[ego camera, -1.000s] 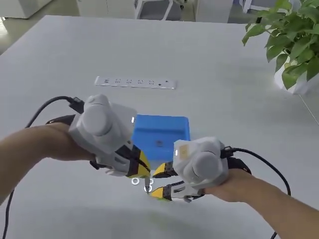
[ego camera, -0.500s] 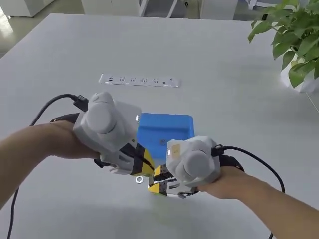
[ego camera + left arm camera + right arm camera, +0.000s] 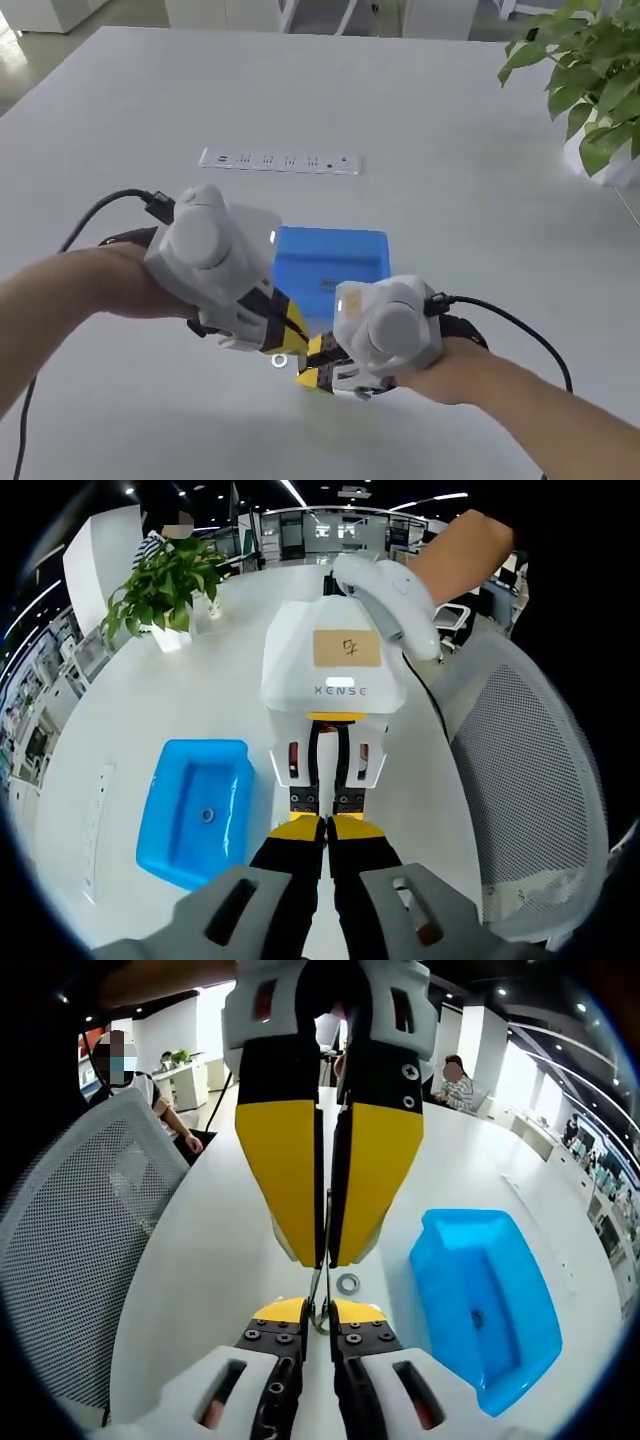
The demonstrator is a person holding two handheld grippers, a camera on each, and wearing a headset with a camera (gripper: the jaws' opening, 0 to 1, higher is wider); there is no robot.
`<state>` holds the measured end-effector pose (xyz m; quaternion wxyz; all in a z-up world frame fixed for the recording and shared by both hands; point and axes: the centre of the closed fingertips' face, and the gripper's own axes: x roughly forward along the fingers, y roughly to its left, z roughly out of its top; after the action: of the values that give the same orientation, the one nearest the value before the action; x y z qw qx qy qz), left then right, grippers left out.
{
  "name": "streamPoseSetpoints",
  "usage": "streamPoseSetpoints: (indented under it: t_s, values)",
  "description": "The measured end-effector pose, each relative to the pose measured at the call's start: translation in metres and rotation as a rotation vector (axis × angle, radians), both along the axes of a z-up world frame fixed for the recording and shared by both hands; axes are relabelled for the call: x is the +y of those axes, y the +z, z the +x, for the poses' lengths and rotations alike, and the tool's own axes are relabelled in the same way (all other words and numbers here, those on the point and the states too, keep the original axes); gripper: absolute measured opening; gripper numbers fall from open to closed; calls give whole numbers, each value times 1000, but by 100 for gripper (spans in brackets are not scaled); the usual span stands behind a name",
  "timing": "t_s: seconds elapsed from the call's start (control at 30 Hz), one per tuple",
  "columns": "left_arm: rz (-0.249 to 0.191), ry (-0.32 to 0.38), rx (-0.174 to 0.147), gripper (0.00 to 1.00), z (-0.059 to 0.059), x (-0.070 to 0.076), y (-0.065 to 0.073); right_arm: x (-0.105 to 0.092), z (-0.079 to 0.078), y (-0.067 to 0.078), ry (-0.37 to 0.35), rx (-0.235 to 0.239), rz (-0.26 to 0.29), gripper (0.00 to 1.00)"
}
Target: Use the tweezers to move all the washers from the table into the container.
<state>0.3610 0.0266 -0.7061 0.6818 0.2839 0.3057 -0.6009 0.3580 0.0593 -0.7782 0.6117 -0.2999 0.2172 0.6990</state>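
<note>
Right tongs (image 3: 318, 1312) clenched on tweezers (image 3: 318, 1295); left tongs (image 3: 326, 1258) clenched opposite, likely steadying. Tweezers low beside washer (image 3: 348, 1283) for pickup; blue container (image 3: 500, 1290) near, far side.

two hand-held grippers (image 3: 283, 335) (image 3: 320, 364), one tweezers (image 3: 317, 1300), two washers (image 3: 348, 1283) (image 3: 475, 1318), one container (image 3: 500, 1260).

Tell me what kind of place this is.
Most likely an open-plan office or lab workspace. There is a large white table with a power strip and a potted plant, a mesh office chair beside it, and a person seated in the background.
</note>
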Motion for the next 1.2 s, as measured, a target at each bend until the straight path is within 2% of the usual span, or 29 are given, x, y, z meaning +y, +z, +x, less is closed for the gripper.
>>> streamPoseSetpoints:
  t_s: [0.33,0.5,0.67,0.83,0.93,1.2]
  values:
    - [-5,3,-10,6,0,0,1,0,0,0,-7,0,1,9]
    - [-31,18,-12,11,1,2,7,1,-1,0,3,-10,-13,9]
    - [-60,48,-8,21,2,5,12,1,-2,0,6,-13,-22,9]
    - [-129,115,-2,30,1,12,19,0,-3,4,3,-16,-16,9]
    - [-162,157,7,37,-1,15,23,-1,-3,9,1,-21,-14,9]
    - [-206,275,19,59,-1,28,22,0,1,30,0,-31,14,9]
